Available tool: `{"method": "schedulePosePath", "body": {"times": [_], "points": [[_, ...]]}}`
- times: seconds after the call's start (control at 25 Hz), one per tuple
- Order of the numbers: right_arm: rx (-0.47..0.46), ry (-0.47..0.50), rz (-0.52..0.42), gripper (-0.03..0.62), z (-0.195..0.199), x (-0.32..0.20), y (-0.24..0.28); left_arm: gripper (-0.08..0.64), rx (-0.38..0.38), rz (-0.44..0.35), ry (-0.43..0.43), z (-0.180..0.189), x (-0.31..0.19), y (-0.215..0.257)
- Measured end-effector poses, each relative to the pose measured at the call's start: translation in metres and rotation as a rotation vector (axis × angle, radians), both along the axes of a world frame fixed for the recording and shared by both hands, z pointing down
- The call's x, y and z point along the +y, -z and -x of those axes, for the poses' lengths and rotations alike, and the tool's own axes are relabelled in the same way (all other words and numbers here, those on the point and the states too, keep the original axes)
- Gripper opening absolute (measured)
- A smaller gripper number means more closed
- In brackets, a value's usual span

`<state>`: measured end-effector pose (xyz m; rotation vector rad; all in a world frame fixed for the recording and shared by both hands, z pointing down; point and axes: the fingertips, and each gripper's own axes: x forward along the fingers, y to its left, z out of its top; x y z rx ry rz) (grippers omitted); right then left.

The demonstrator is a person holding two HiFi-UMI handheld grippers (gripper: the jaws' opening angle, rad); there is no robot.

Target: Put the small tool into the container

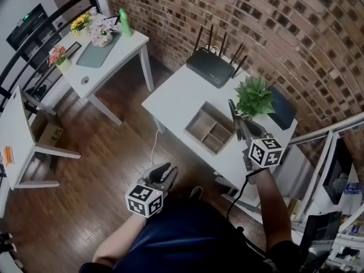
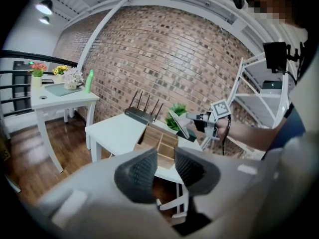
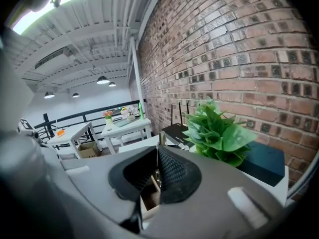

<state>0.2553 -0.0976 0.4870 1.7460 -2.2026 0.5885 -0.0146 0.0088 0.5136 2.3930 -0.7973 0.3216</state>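
A shallow wooden container (image 1: 194, 121) with several compartments lies on the white table (image 1: 173, 95); it also shows in the left gripper view (image 2: 160, 139). My right gripper (image 1: 239, 125) hovers over the container's right side, shut on the small tool (image 1: 232, 109), a thin metal piece that pokes out past the fingertips (image 3: 161, 137). In the right gripper view the jaws (image 3: 156, 153) are pressed together. My left gripper (image 1: 163, 173) hangs low over the wooden floor, in front of the table, open with nothing between its pads (image 2: 166, 166).
A black router (image 1: 209, 66) stands at the table's far edge; a green plant (image 1: 254, 95) and a dark blue pad (image 1: 282, 108) are to the right of the container. A second white table (image 1: 108, 56) with flowers and a green bottle (image 1: 125, 23) stands far left. Metal shelving (image 1: 335, 169) is on the right.
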Motion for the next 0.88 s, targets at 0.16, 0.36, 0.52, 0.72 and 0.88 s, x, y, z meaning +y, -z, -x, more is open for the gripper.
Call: {"method": "schedulePosePath", "body": {"times": [0.16,0.36,0.52,0.72,0.88], "points": [[0.019,0.035,0.002,0.015,0.008,-0.015,-0.003,0.106,-0.003,0.005,0.028,0.008,-0.003,-0.001],[0.045,0.068,0.015,0.015,0.012,-0.030,-0.010,0.104,-0.003,0.016,0.063,0.017,-0.006,-0.006],[0.060,0.102,0.025,0.015,0.018,-0.038,-0.015,0.101,-0.001,0.023,0.084,0.020,-0.008,-0.008],[0.115,0.155,0.028,0.015,0.023,-0.048,-0.023,0.101,0.002,0.029,0.110,0.025,-0.010,-0.011],[0.154,0.200,0.034,0.015,0.029,-0.051,-0.033,0.101,0.003,0.037,0.130,0.028,-0.012,-0.012]]}}
